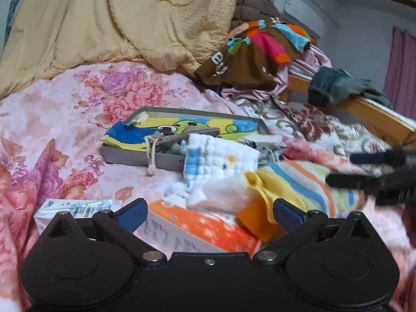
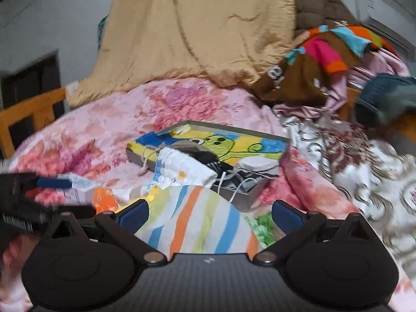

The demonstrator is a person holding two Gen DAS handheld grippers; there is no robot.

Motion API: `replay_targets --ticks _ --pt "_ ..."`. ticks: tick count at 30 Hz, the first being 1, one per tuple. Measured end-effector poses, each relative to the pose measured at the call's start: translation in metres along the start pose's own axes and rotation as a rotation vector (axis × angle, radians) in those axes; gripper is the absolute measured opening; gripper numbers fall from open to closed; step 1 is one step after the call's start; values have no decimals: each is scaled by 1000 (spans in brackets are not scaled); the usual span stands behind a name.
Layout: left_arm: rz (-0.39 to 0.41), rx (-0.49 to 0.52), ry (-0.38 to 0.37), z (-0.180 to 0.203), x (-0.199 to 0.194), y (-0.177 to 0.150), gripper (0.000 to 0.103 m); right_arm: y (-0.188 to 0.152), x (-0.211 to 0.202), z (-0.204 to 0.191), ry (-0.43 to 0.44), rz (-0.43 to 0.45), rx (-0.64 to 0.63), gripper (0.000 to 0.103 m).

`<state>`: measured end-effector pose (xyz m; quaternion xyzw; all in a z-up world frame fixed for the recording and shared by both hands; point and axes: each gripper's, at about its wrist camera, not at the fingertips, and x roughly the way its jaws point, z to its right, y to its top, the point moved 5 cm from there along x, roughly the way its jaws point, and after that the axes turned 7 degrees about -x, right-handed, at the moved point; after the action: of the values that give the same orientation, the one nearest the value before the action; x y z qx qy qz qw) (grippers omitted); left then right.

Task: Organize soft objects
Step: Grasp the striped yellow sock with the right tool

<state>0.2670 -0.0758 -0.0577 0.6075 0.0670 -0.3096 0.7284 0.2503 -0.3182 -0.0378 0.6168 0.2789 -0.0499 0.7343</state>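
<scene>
A shallow grey box point(image 1: 137, 157) point(image 2: 249, 200) lies on the bed and holds a blue-and-yellow cartoon cloth point(image 1: 197, 127) point(image 2: 226, 143) with cords and dark items. A white quilted cloth point(image 1: 221, 161) point(image 2: 182, 167) hangs over its near edge. A striped towel point(image 1: 299, 182) point(image 2: 197, 218) lies in front of it. My left gripper point(image 1: 209, 213) is open above an orange-and-white box point(image 1: 205, 228) and also shows in the right wrist view point(image 2: 65, 195). My right gripper point(image 2: 210, 214) is open over the striped towel and also shows in the left wrist view point(image 1: 340, 169).
The bed has a pink floral cover point(image 1: 78, 104). A tan quilt point(image 1: 117, 18) is heaped at the back, a pile of colourful clothes point(image 1: 260, 49) at the back right. A wooden bed rail point(image 1: 377, 114) carries jeans point(image 1: 330, 83). A small packet point(image 1: 75, 206) lies near left.
</scene>
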Motion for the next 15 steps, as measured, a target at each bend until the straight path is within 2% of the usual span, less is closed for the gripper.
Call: replay_targets --ticks 3,8,11,15 --pt "-12 -68 -3 -8 14 9 102 -7 14 -2 5 -35 -28 103" --pt "-19 -150 -20 -11 32 18 102 -19 18 1 26 -54 7 100" --pt "-33 -162 -32 -8 41 20 102 -23 17 2 54 -55 10 91" --pt "-67 -151 -32 -2 52 20 102 -26 19 3 83 -68 18 90"
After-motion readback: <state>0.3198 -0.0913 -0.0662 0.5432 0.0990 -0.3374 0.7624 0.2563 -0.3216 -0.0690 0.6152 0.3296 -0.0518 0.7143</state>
